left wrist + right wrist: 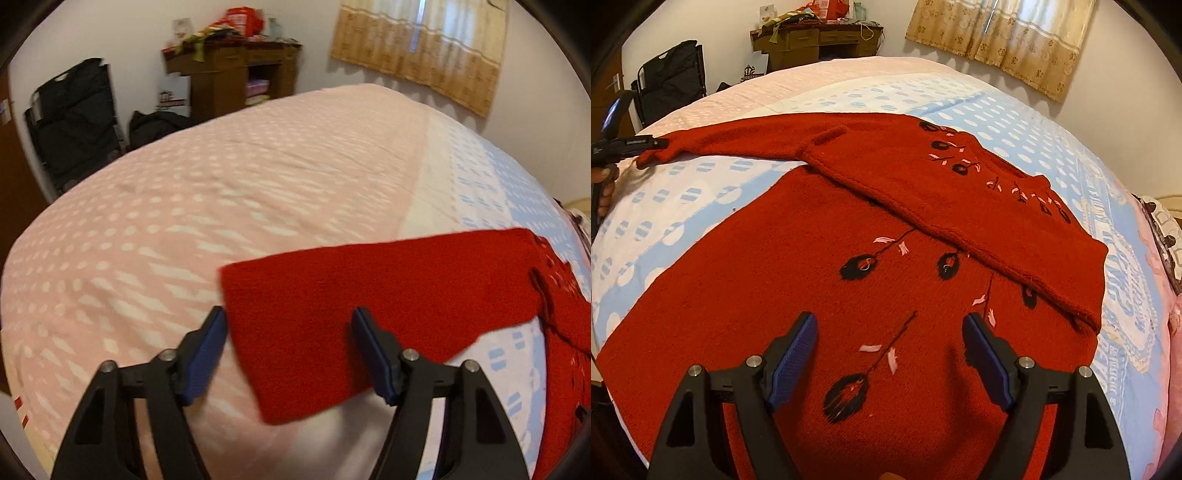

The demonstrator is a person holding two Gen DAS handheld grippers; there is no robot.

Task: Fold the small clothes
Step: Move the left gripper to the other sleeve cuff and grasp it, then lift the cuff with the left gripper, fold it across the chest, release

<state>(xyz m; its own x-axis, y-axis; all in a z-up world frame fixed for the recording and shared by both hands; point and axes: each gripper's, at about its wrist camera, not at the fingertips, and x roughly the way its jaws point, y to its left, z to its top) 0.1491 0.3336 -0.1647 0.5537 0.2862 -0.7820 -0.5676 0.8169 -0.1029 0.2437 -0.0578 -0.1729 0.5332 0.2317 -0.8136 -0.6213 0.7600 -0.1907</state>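
Left gripper [288,354] first: jaws parted, hovering tilted down over the cuff end of the outstretched sleeve [369,295], one pad just off the cuff's short edge, the other over the knit, nothing pinched as far as visible. Sleeve's long axis running from that cuff across the bed [221,206] toward the sweater body, roughly sideways to the gripper's pointing line, so any grab landing across the cuff rather than along it. Same tool seen from the right wrist view way out at the bed's left edge, right at the sleeve tip [653,151], with a hand [605,188] wrapped on the handle. Right gripper [890,363]: wide open, empty, angled down over the lower middle of the red sweater [775,277], well apart from that cuff. Sweater lying flat mid-bed, embroidered flowers up, right side already folded in as a flap [960,206] across the chest, left sleeve not folded yet. So clearly the left hand nearer for the sleeve fold; probably a pinch at the cuff, then a carry inward along the sleeve's axis toward the body. Knit looking floppy, likely to sag or bunch if lifted by one corner only.
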